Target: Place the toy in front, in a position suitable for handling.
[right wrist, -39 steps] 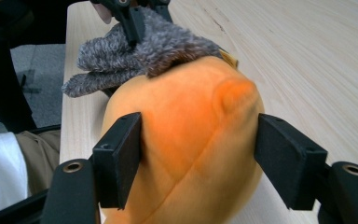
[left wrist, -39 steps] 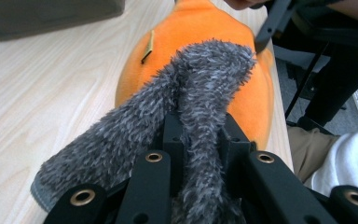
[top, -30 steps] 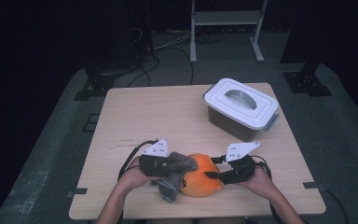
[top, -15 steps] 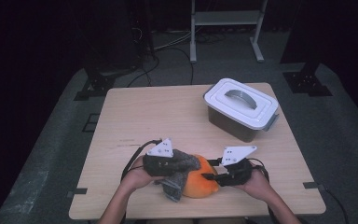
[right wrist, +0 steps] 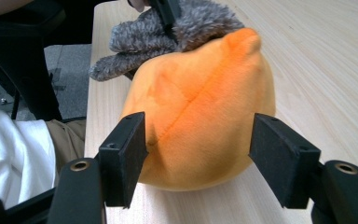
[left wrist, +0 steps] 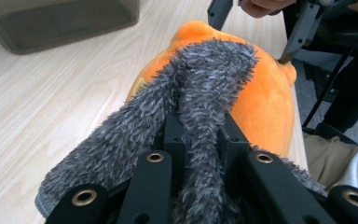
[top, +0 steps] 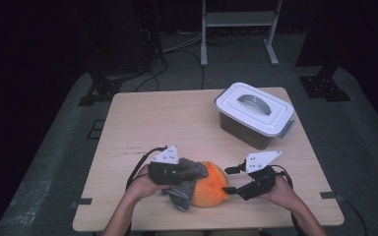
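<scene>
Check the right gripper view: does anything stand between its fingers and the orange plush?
Nothing visible does. The right gripper is open, its fingers flanking the orange plush with only bare gaps. The grey cloth lies on the far side, pinched by the left gripper.

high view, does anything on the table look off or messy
Nothing spilled or damaged. The one oddity: a grey fuzzy cloth lies draped over the orange plush, pinched by the left gripper. The lidded bin sits closed and upright.

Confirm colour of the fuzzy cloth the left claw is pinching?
Grey, shaggy; the fuzzy cloth drapes over the orange plush. Left gripper view shows it best.
</scene>
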`<state>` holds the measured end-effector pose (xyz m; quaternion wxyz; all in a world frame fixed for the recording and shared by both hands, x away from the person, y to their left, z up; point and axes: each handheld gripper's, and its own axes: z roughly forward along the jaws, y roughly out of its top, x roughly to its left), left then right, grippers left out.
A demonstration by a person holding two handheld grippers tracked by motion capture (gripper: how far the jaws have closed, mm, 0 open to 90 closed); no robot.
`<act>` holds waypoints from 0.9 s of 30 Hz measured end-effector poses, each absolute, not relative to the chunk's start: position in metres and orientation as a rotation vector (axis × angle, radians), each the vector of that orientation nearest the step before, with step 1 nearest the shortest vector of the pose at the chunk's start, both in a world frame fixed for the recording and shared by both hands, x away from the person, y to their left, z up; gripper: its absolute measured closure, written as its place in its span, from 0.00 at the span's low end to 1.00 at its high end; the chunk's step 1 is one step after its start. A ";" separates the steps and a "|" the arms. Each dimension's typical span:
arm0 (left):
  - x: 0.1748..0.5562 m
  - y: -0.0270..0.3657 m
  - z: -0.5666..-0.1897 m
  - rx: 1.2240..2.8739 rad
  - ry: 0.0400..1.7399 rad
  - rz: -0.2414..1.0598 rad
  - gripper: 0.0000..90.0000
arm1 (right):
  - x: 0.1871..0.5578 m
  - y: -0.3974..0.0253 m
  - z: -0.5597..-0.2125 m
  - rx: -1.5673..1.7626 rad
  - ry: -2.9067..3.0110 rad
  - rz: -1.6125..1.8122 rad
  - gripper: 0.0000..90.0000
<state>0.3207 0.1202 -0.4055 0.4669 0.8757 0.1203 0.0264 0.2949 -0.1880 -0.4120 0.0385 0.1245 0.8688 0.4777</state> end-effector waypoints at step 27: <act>0.318 0.118 -0.398 2.167 0.311 0.238 0.86 | 0.285 -0.158 -0.410 0.412 2.651 1.525 0.62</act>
